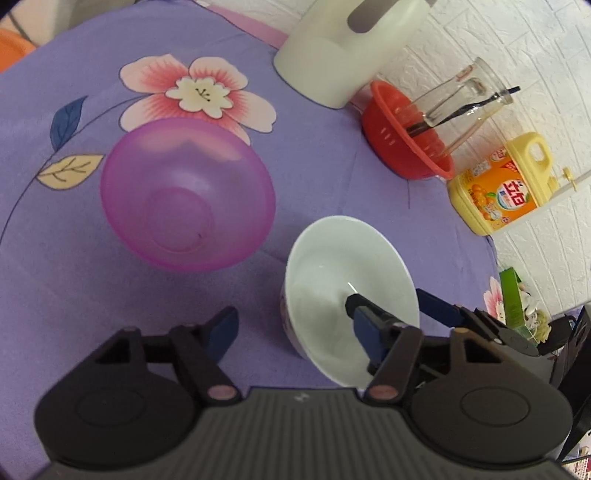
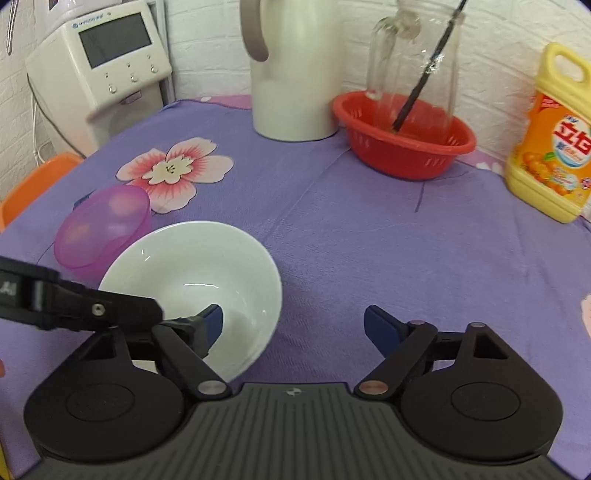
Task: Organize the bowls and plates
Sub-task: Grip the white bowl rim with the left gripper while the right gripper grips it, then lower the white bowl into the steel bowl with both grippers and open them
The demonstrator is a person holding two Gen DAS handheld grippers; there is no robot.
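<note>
We look down on a purple flower-print tablecloth (image 2: 369,240) against a white brick-pattern wall (image 2: 509,33). Our left gripper (image 1: 291,325) is spread open, grasping nothing; its right finger hangs over the white bowl (image 1: 332,266), with the purple bowl (image 1: 184,195) just beyond. Our right gripper (image 2: 293,325) is also released, with the white bowl (image 2: 207,266) at its left finger.
</note>
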